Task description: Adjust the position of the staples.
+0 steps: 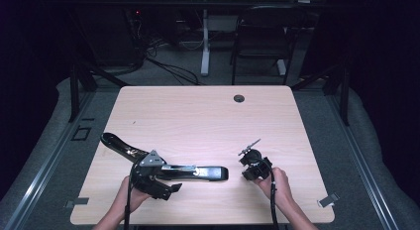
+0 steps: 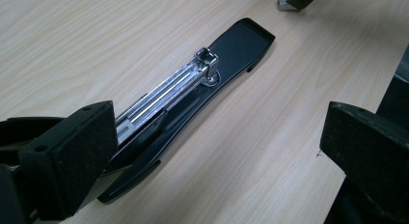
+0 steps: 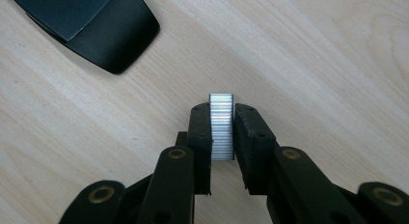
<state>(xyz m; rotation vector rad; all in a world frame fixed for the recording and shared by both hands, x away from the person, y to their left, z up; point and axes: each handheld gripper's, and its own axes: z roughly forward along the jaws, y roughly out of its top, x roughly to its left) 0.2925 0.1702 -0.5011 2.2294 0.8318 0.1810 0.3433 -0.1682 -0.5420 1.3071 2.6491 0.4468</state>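
Right gripper: jaws clamped on a strip of staples over the table | Left gripper: jaws wide apart, empty, the opened stapler lying between them.

Black stapler, silver ridged staple strip, pale woodgrain table

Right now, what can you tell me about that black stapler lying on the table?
The stapler is long, black and glossy, lying flat on the pale wooden table. It is swung open: its top arm points away toward the left, and the shiny metal staple channel lies bare along the base. The left claw sits at its middle, jaws wide apart, one pad beside the channel. The right claw, beyond its rounded end, pinches a strip of staples.
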